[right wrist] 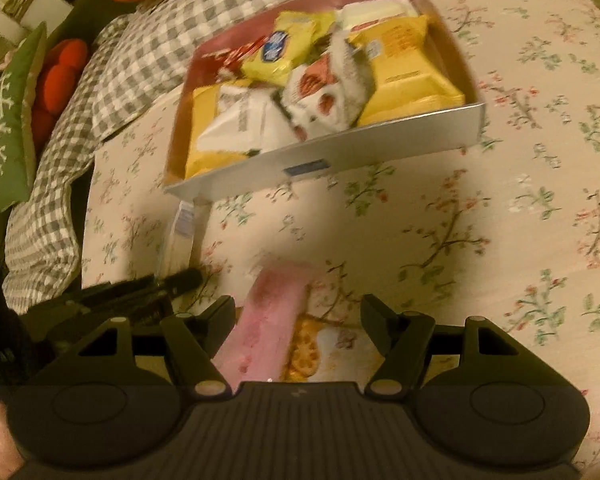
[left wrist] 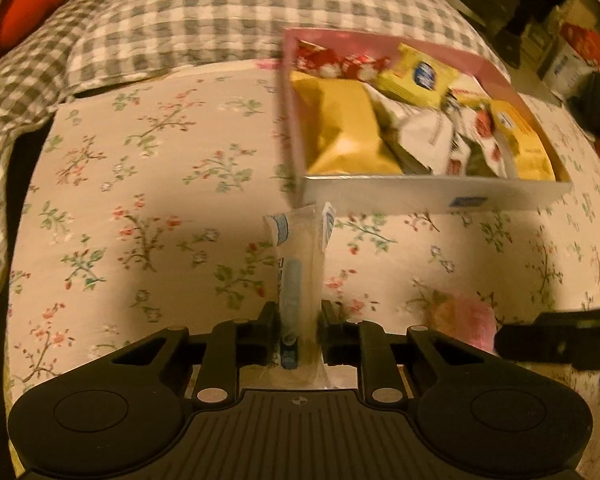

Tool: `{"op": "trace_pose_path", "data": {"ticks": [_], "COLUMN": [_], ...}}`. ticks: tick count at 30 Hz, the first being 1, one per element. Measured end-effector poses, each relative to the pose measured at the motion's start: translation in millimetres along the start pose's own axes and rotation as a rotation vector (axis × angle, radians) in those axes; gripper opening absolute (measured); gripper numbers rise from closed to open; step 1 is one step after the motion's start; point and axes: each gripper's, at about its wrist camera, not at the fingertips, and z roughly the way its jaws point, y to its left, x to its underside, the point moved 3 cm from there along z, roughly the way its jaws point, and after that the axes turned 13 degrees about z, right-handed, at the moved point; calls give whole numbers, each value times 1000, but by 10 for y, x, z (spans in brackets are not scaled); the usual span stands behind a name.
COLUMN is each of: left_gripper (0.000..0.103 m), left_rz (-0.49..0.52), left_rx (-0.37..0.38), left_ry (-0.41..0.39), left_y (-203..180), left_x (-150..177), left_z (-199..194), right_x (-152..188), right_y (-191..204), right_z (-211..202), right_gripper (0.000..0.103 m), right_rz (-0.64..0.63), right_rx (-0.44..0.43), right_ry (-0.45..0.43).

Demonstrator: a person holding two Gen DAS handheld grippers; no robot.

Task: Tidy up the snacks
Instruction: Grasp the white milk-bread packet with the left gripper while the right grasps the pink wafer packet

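Two grippers work the bed: the left gripper [left wrist: 299, 320] has its jaws clamped on a clear snack packet [left wrist: 300, 264] — ready for the snack box [left wrist: 432, 196] — while the right gripper [right wrist: 298, 308] has its jaws wide around a pink packet [right wrist: 268, 332].

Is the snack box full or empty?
Nearly full. The box on the flowered bedspread is crowded with yellow packets and white wrappers heaped to its rim.

No legible text anywhere. Blue oval logo on yellow snack packet [right wrist: 281, 53], blue label on box wall [right wrist: 306, 169], blue print on clear wrapper [left wrist: 300, 256]: all too blurred to read.
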Motion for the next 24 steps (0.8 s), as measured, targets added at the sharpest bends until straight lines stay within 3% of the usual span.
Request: {"op": "trace_pose_path", "data": {"ticks": [6,13,21,24], "left_gripper": [18,18,18,18], "left_rz": [-34,-28,-30,-27], "left_rx": [-10,-14,-30,-40], "left_ry": [-15,-14,4,8], "left_y": [131,149,166,162], "left_x": [-8,6,39,41], "left_z": [-44,-15,23,23], "right_x": [93,203,226,217], "right_y": [149,227,251,242], "right_z": [95,254,280,267], "right_gripper": [66,62,33,30], "right_rz": [-44,-108,-148,-145], "right_rx": [-12,39,63,60], "right_ry": [-2,3,-2,-3]}}
